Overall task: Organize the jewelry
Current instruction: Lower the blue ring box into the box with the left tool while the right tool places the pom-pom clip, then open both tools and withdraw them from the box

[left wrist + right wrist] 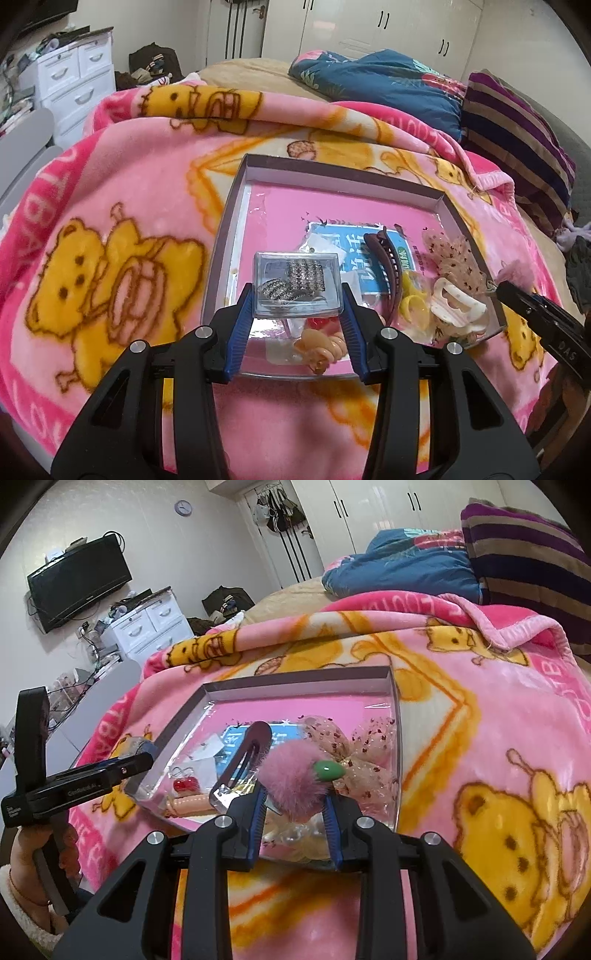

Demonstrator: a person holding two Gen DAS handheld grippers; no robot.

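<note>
Left claw (297, 295) pinching clear rigid jewelry case (295, 284) by its sides: light, slick | right claw (295, 797) pinching pink pompom clip (295, 779): soft, compressible | both over tray (236, 192).

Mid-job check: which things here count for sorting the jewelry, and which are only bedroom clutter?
Job:
- clear jewelry case, in left tongs
- pink pompom clip, in right tongs
- tray
- brown hair claw
- white claw clip

Clutter:
- bear blanket
- striped pillow
- TV
</note>
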